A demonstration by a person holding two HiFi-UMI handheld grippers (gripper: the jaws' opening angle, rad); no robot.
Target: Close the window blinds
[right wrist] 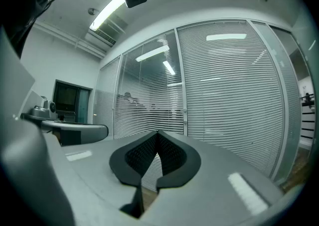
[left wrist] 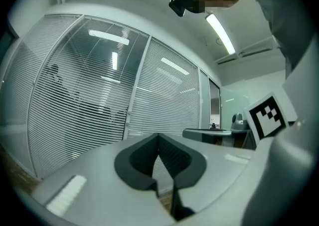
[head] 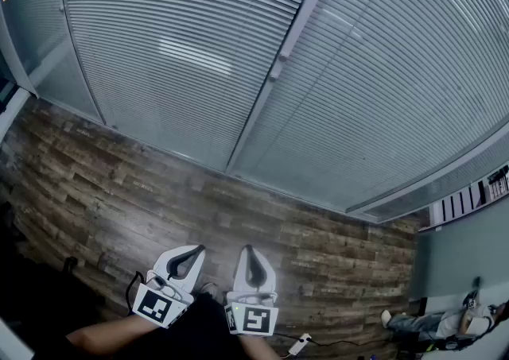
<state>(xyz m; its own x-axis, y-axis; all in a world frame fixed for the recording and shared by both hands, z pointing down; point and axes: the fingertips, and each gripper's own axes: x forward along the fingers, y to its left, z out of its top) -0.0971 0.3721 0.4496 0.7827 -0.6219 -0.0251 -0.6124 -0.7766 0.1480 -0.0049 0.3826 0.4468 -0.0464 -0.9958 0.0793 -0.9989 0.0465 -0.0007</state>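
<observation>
White slatted window blinds point(head: 183, 56) hang behind the glass wall, in two wide panels split by a grey post point(head: 278, 64) with small knobs on it. The slats stand partly open, and room lights show through them. Both grippers are low, near the person's body and far from the blinds. My left gripper point(head: 196, 249) is shut with nothing in it, its tips meeting in the left gripper view point(left wrist: 159, 135). My right gripper point(head: 246, 249) is shut and empty too, tips together in the right gripper view point(right wrist: 158, 132). The blinds point(left wrist: 89, 105) point(right wrist: 229, 95) fill the background of both views.
A wood-plank floor point(head: 119, 191) runs between me and the glass wall. A white power strip with a cable point(head: 298, 344) lies by my feet. A person point(head: 445, 323) is at the lower right. A grey desk point(left wrist: 209, 132) point(right wrist: 65, 127) stands between the two grippers' views.
</observation>
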